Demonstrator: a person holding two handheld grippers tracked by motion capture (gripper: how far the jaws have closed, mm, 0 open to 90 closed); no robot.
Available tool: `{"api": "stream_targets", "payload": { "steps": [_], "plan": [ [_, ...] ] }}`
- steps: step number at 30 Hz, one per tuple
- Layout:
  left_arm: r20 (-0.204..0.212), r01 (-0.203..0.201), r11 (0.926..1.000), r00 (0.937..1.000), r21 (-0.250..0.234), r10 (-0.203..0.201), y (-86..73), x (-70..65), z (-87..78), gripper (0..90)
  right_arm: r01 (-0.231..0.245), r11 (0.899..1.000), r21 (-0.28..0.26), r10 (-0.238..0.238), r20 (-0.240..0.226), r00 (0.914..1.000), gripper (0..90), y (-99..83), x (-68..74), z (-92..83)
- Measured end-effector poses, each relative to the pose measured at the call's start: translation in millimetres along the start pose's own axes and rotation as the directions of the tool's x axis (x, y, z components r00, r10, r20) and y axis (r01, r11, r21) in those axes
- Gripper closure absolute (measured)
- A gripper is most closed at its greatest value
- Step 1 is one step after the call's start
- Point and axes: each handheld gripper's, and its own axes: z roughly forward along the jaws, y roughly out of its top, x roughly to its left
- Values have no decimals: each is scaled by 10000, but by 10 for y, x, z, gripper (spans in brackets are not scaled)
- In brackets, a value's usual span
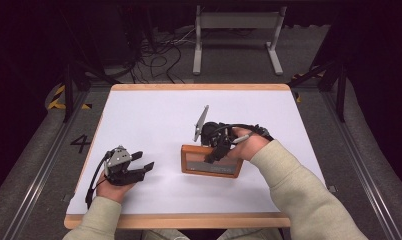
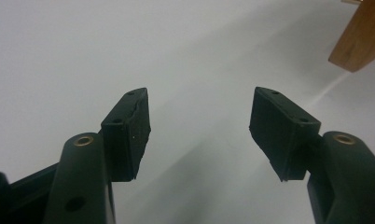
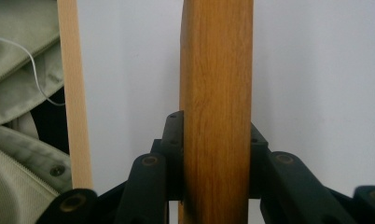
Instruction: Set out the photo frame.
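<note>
A wooden picture frame [image 1: 211,163] with a grey panel lies near the middle of the white table [image 1: 154,115], a little right of centre. My right gripper [image 1: 214,152] is shut on its edge; in the right gripper view the two jaws press on both sides of the wooden frame [image 3: 216,116]. My left gripper [image 1: 141,161] rests near the table's front left, open, with nothing between its jaws. In the left gripper view its pads [image 2: 132,135] stand wide apart over bare white table, and a corner of the wooden frame [image 2: 358,39] shows at the upper right.
The table's wooden front edge [image 1: 179,220] runs along the bottom, and it appears as a pale strip [image 3: 74,93] in the right gripper view beside a pale green sleeve [image 3: 17,56]. Cables [image 1: 159,55] and a grey stand [image 1: 236,22] sit on the floor beyond the table.
</note>
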Motion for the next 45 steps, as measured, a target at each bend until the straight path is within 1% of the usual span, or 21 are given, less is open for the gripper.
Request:
{"api": "stream_targets", "payload": {
  "steps": [1,2,4,7,8,11,12,14,18,21,24,28,29,30,32,33,36,39,40,43,45],
  "plan": [
    [-6,-6,10000,10000,3,6,-1,0,0,384,147,9998,94,-146,-73,9999,706,-3,1,25],
    [-6,-6,10000,10000,3,6,-1,0,0,383,147,9998,94,-146,-73,9999,706,-3,1,25],
    [-25,-9,10000,10000,0,9,-2,-2,2,383,618,9977,279,-614,-152,9980,705,-11,16,94],
    [33,-8,10000,10000,43,8,-1,-3,5,383,964,9940,518,-946,-351,9949,705,-8,42,153],
    [5,-59,10000,10000,42,59,1,3,5,383,967,9934,609,-943,-415,9947,705,-2,44,170],
    [22,-49,10000,10000,18,49,4,0,9,382,906,9943,555,-881,-454,9951,705,4,41,204],
    [50,37,10000,10000,25,-37,2,-9,10,382,929,9941,562,-904,-457,9949,705,7,31,202],
    [15,-33,10000,10000,37,33,4,-2,11,382,839,9950,541,-815,-444,9957,705,2,19,204],
    [29,22,10000,10000,13,-22,5,-7,14,381,514,9975,482,-493,-438,9978,702,-9,-16,204],
    [61,36,10000,10000,13,-36,6,-10,16,381,8,9989,469,10,-378,9993,699,-13,-68,206],
    [41,18,10000,10000,26,-18,4,-7,14,381,-77,9993,352,91,-402,9991,699,-24,-88,211],
    [37,4,10000,10000,41,-4,3,-3,15,382,-190,9991,382,206,-430,9989,693,-28,-100,206],
    [60,-15,10000,10000,49,14,4,-7,17,381,-173,9992,352,183,-292,9994,672,-30,-114,207],
    [60,-23,10000,10000,55,23,4,-7,17,381,-245,9994,258,251,-246,9994,661,-36,-122,211],
    [62,-20,10000,10000,54,20,4,-7,19,381,-230,9993,280,236,-186,9995,644,-38,-127,206],
    [52,-43,10000,10000,53,43,7,-2,24,381,-486,9987,148,488,-91,9988,589,-54,-147,202],
    [55,-19,10000,10000,35,19,8,-5,36,381,-811,9967,54,812,-44,9967,508,-71,-179,207],
    [106,-27,9999,9999,100,26,7,-6,50,380,-979,9951,-142,980,54,9952,431,-93,-193,220],
    [106,-27,9999,9999,100,26,7,-6,50,380,-979,9951,-142,980,54,9952,431,-93,-193,220],
    [118,9,9999,9999,113,-10,1,-3,45,379,-1326,9900,-483,1334,136,9910,320,-114,-218,199],
    [127,50,10000,9999,86,-51,-3,-7,37,379,-1522,9850,-815,1555,359,9872,269,-136,-231,151]
  ]
}}
